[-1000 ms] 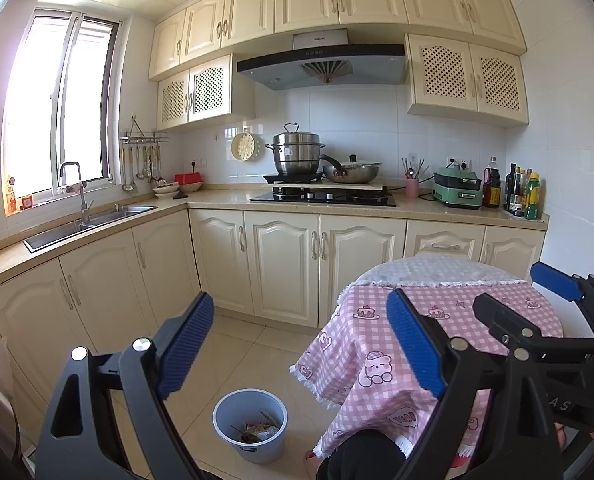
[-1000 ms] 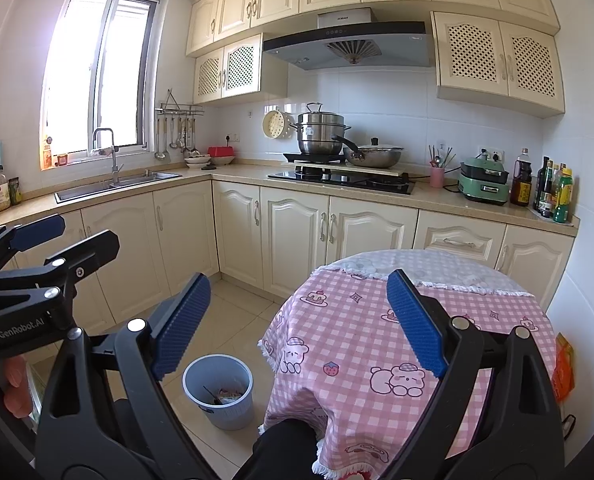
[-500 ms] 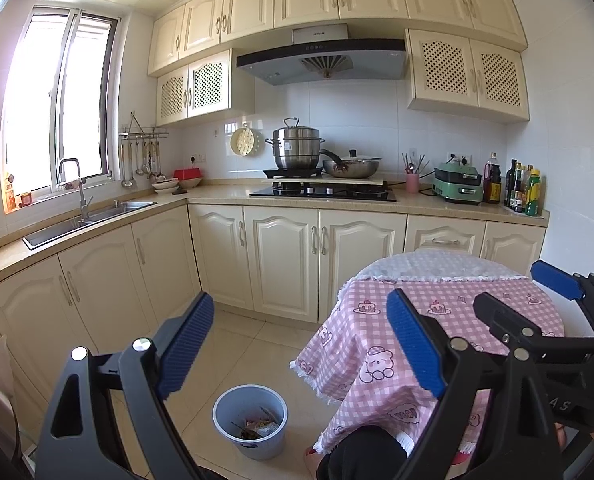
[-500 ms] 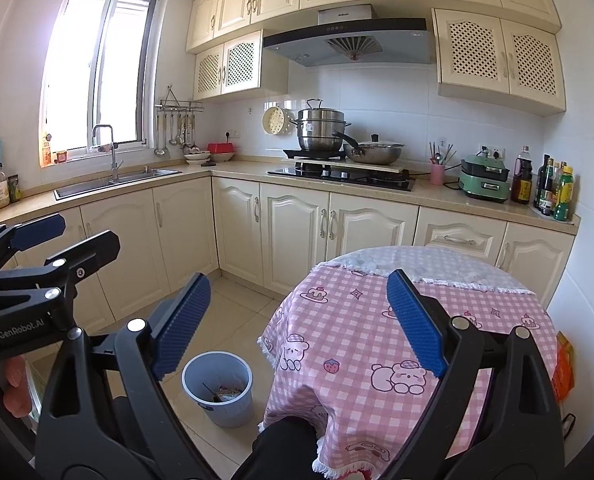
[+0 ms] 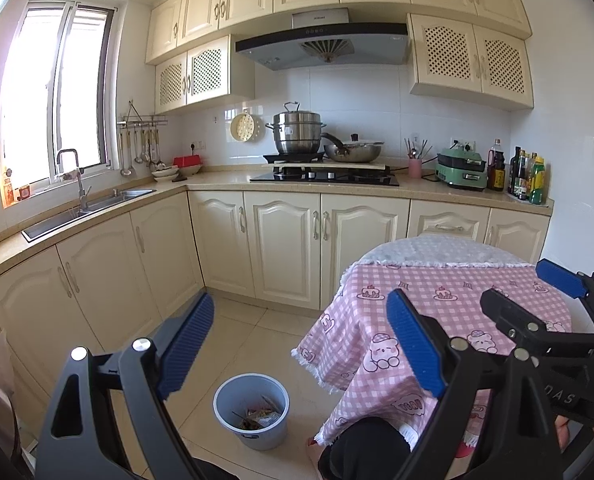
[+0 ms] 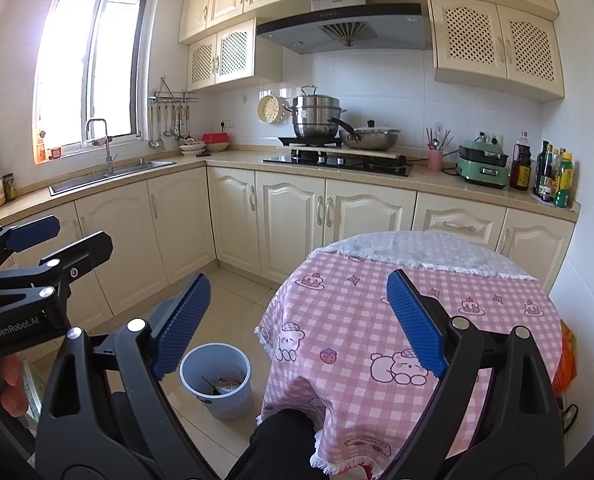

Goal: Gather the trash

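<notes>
Both held up with fingers wide apart and empty, left gripper (image 5: 300,344) and right gripper (image 6: 299,314), above a gray bin (image 5: 251,416) on the floor with maybe wrappers inside.

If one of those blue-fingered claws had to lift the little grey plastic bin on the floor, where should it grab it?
Probably the rim. The round grey plastic bin stands upright and open beside the table with the pink checked cloth, too wide for the jaws. I would bring the open left gripper down from above on the side away from the table, one finger inside the wall, one outside.
</notes>
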